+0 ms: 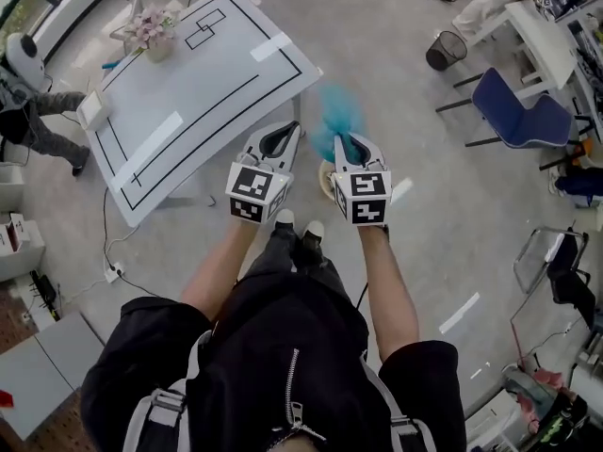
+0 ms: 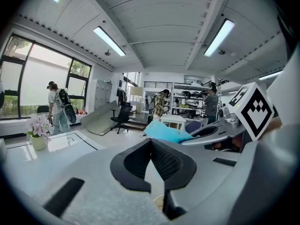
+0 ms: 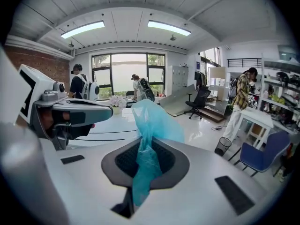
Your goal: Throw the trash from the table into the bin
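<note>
– Shiny grey floor (image 1: 443, 205) lay all around the person, right? What sort of room was it?
– It was a big, bright work room. It had long lamps on the roof, tall windows and shelves. Other people stood far off.
– Where was the table?
– The white table (image 1: 217, 73) with black lines was at eleven o'clock from the person. Flowers (image 1: 153, 28) stood at its far corner.
– So where was the trash?
– It was a thin blue bag (image 1: 337, 119). The right gripper (image 3: 148, 143) had its jaws shut tight on the bag. The top of the bag puffed out past the tips.
– Why hold it so tight?
– I think the bag was light and slippy, so a loose hold could drop it.
– And the left gripper (image 2: 151, 143)?
– Its jaws were shut too, with nothing in them. It was held out just beside the right one, at nine o'clock from it. I guess that was only to keep it out of the way.
– Where was the bin?
– The black bin (image 1: 446, 50) stood on the floor at one o'clock. It was well apart from the grippers and near a blue chair (image 1: 518, 111). The bag was not in it yet.
</note>
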A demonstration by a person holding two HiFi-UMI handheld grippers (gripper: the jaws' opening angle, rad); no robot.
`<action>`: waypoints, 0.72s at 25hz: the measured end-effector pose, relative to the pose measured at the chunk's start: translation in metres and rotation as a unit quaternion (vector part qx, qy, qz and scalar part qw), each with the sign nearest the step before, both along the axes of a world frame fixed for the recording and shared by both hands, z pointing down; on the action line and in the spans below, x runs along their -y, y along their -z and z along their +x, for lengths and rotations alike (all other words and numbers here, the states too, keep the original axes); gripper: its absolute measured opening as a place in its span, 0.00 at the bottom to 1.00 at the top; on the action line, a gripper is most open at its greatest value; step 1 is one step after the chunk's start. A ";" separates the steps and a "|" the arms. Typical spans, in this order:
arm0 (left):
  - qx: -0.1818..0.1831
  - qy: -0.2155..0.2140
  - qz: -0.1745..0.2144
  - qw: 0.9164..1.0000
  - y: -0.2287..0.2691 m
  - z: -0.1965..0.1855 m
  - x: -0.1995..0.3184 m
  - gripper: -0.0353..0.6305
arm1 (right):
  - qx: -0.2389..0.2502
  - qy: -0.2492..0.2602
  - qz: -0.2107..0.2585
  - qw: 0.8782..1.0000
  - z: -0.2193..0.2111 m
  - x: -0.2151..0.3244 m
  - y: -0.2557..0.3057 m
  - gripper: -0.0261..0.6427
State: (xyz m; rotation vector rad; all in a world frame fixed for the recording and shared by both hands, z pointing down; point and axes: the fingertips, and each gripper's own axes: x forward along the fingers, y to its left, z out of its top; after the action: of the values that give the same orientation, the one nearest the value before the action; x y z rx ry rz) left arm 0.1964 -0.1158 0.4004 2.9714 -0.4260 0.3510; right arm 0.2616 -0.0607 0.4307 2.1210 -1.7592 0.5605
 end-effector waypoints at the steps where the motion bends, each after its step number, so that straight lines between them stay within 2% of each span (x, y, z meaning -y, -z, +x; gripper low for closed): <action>1: -0.001 -0.008 -0.001 1.000 0.000 0.002 -0.001 0.06 | 0.000 -0.008 -0.002 1.000 0.001 -0.003 -0.001 0.07; 9: -0.013 -0.064 -0.003 0.998 -0.003 0.015 -0.010 0.06 | -0.004 -0.071 -0.009 0.997 0.005 -0.028 -0.007 0.07; 18: -0.033 -0.079 0.001 0.996 0.011 0.030 -0.040 0.06 | -0.007 -0.096 -0.001 0.995 0.015 -0.071 -0.001 0.07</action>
State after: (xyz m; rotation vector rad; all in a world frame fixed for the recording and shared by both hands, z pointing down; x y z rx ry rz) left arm 0.2265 -0.0755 0.3896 3.0167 -0.1837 0.2678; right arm 0.2764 0.0098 0.4312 2.3012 -1.5558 0.5937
